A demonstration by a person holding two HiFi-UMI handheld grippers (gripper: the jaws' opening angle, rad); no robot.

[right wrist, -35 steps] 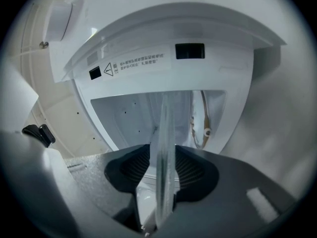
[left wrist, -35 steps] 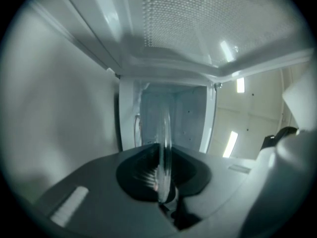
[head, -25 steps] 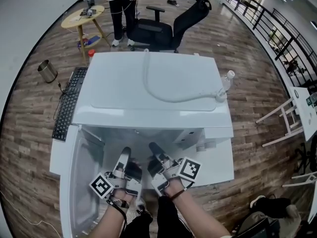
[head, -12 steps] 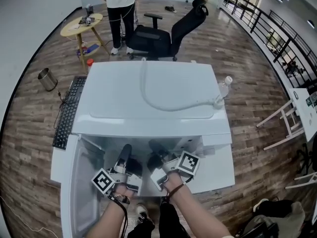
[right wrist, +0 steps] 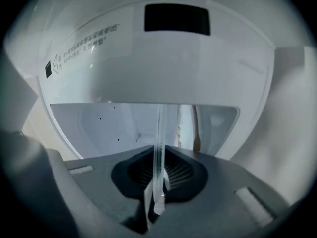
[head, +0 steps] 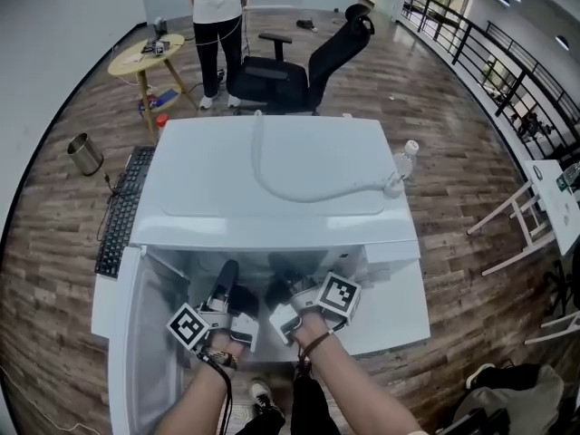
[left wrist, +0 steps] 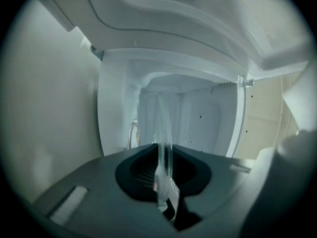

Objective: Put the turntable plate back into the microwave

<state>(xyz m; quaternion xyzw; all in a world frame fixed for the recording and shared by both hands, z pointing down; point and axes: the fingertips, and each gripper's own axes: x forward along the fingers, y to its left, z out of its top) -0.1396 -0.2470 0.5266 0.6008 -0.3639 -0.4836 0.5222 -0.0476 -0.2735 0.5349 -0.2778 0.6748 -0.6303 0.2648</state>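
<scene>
The left tongs [left wrist: 163, 167] and right tongs [right wrist: 159, 170] each pinch the rim of the glass plate [left wrist: 162, 128], held between them at the microwave's [head: 272, 188] open mouth, its cavity [left wrist: 198, 118] straight ahead.

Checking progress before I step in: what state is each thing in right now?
microwave door: open, swung left.
turntable plate: held at its rim, at the cavity opening.
left hand-held gripper: shut on the turntable plate.
right hand-held gripper: shut on the turntable plate.
</scene>
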